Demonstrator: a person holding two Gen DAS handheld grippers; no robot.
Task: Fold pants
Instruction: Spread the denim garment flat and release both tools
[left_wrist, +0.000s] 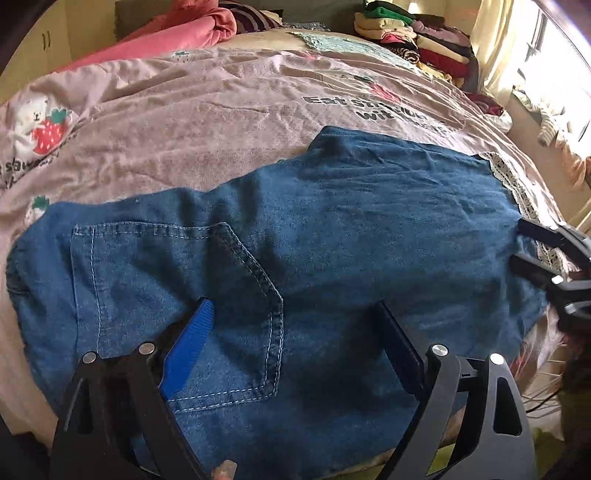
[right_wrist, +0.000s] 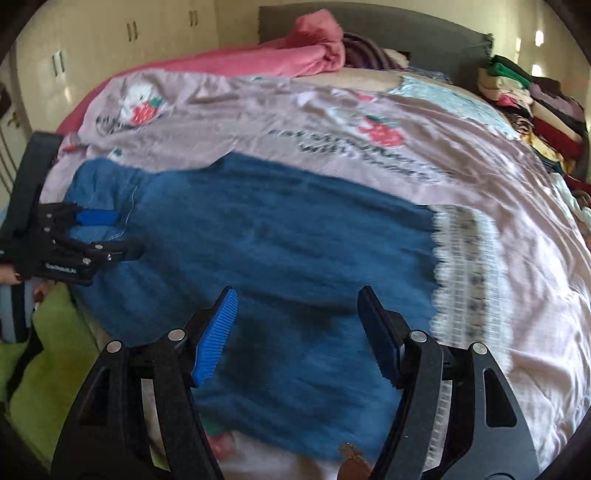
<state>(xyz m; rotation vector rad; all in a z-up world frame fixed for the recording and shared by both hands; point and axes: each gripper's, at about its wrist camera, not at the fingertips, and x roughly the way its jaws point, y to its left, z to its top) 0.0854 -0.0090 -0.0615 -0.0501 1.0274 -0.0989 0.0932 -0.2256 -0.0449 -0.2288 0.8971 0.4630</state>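
Observation:
Blue denim pants lie flat on a pink bedspread, back pocket up, folded lengthwise with a white lace hem at the right end. My left gripper is open just above the pocket end. It also shows in the right wrist view, open at the pants' left end. My right gripper is open over the leg end of the pants. In the left wrist view it sits at the right edge, by the lace hem.
The pink bedspread with strawberry prints covers the bed. A pink blanket lies at the head. Stacks of folded clothes stand at the back right. A green cloth lies off the bed's near left edge.

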